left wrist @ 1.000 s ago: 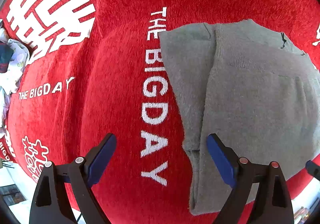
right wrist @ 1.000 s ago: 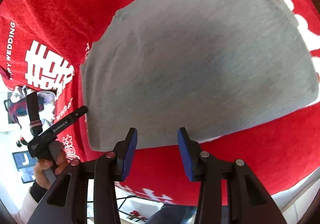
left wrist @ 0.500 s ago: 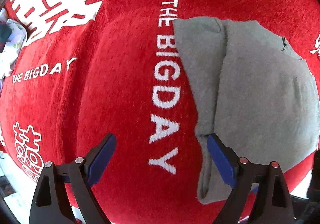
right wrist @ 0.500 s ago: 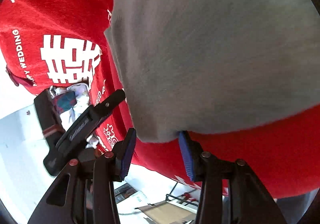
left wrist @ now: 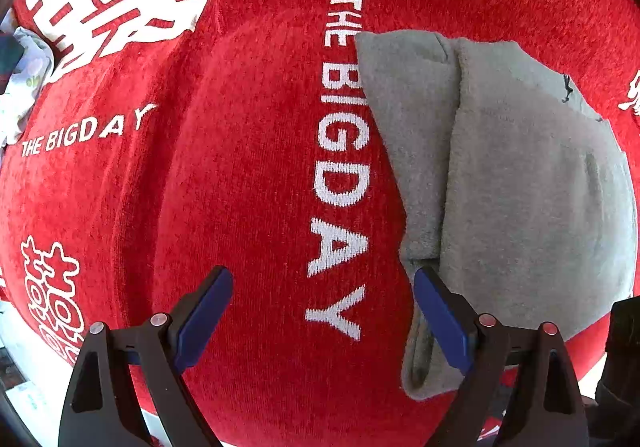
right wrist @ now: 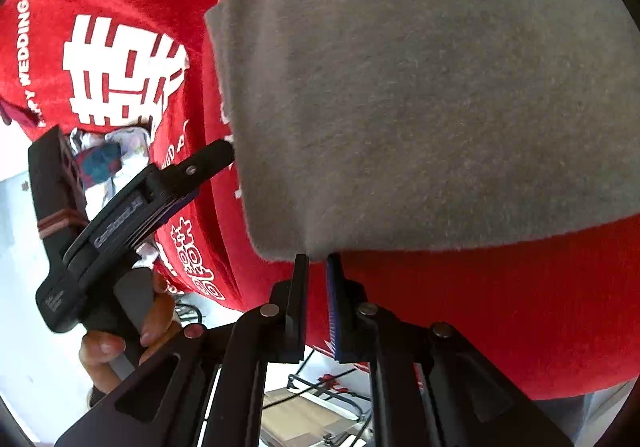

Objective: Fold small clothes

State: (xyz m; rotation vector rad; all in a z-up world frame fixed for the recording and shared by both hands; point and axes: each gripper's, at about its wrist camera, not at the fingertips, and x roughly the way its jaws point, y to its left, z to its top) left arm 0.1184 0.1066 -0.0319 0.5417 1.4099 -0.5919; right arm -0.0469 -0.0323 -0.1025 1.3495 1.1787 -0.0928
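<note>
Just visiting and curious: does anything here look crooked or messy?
Slightly. The grey garment is folded unevenly: an under layer sticks out past its left edge. A crumpled pile of clothes sits at the red cloth's edge.

— Where does the folded grey knit garment (left wrist: 520, 183) lie?

— On the red plush cloth with white lettering (left wrist: 248, 183) that covers the table, to the right of the "THE BIGDAY" line in the left wrist view, its left edge overlapping those letters.

— And the left gripper (left wrist: 322, 303)?

— Over the cloth, jaws wide apart, the right one touching the garment's near left edge.

— The right gripper (right wrist: 318, 267)?

— At the garment's near corner (right wrist: 304, 243), jaws nearly together on its edge.

— Anything else?

— A crumpled bundle of patterned clothes (right wrist: 116, 155) lies at the cloth's far left, beyond the left gripper seen from the right wrist.
</note>
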